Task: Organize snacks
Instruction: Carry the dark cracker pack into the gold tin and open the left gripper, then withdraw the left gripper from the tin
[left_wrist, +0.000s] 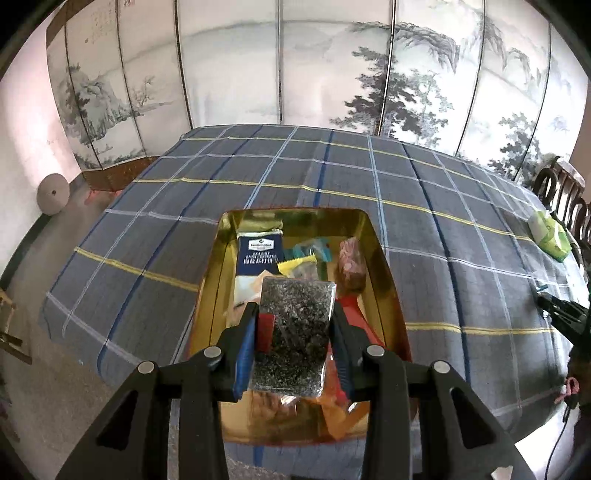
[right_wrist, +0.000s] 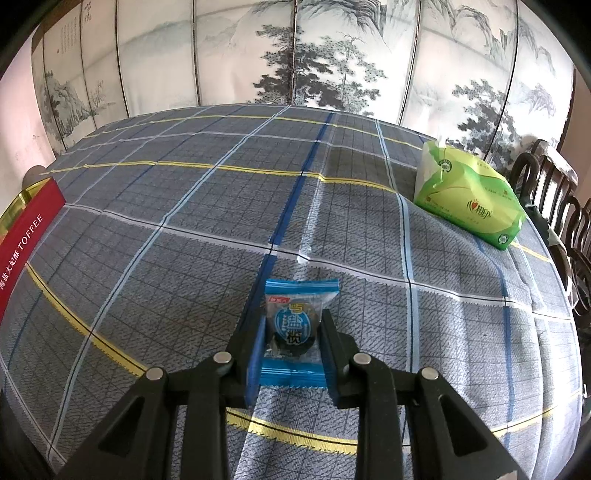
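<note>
- The left gripper (left_wrist: 295, 325) has its fingers closed on a clear packet of dark speckled snack (left_wrist: 293, 332), held above the near part of an open gold tin (left_wrist: 388, 266).
- The tin sits on the counter (left_wrist: 443, 229), which is covered with a grey-blue plaid cloth; inside it lie a navy-and-white packet (left_wrist: 259, 249), a pinkish wrapped piece (left_wrist: 352, 266) at the far right, and other mixed wrappers.
- The right gripper (right_wrist: 291, 332) has its fingers closed on a small blue-edged candy packet (right_wrist: 295, 328), just above the cloth.
- A red box side marked TOFFEE (right_wrist: 26, 243) stands at the left edge of the right wrist view.
- A green tissue pack (right_wrist: 469, 195) rests far right, near dark wooden chairs (right_wrist: 565, 221).
- A painted folding screen (left_wrist: 295, 62) stands behind the counter.
</note>
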